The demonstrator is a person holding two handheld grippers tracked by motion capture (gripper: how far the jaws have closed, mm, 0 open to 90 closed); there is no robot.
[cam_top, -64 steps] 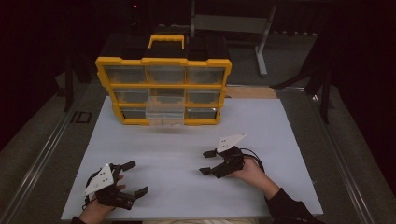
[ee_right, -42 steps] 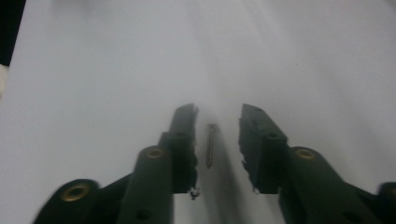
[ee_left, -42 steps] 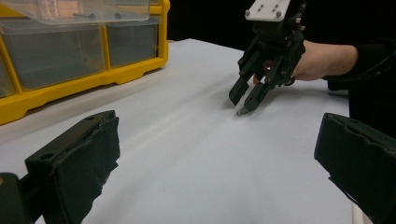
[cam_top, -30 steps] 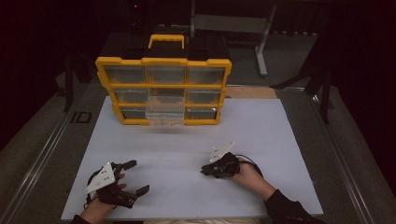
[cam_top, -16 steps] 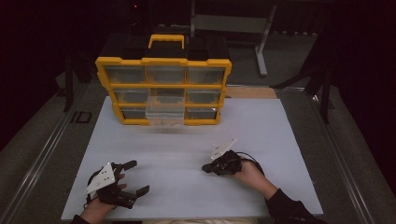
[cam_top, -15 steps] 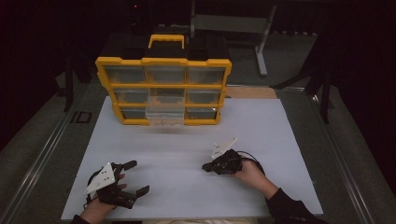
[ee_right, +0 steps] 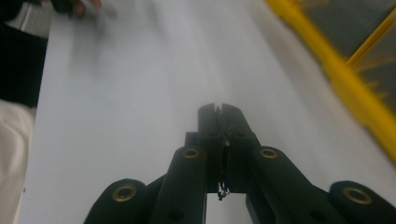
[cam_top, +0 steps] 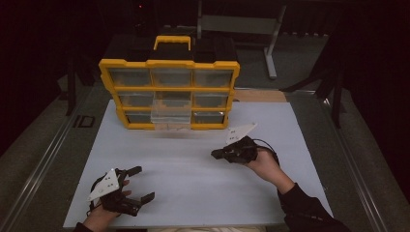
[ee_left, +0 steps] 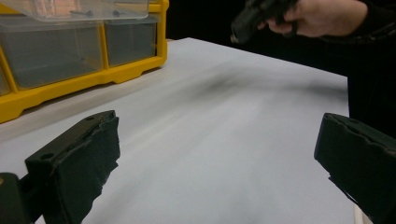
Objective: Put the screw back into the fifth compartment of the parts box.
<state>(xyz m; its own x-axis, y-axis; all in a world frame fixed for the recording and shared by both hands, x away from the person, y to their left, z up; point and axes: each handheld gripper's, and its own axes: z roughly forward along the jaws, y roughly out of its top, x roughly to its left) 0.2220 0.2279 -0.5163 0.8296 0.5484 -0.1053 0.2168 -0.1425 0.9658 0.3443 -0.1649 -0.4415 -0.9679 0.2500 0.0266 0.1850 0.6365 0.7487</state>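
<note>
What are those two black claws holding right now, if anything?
The left gripper is open and empty. The right gripper is shut; something tiny and dark, maybe a screw, shows between its jaws, too small to tell.

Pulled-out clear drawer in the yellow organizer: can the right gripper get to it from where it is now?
Probably yes. The right gripper is above bare white board, with nothing between it and the clear drawer. Its jaws are shut, so they would have to open first.
</note>
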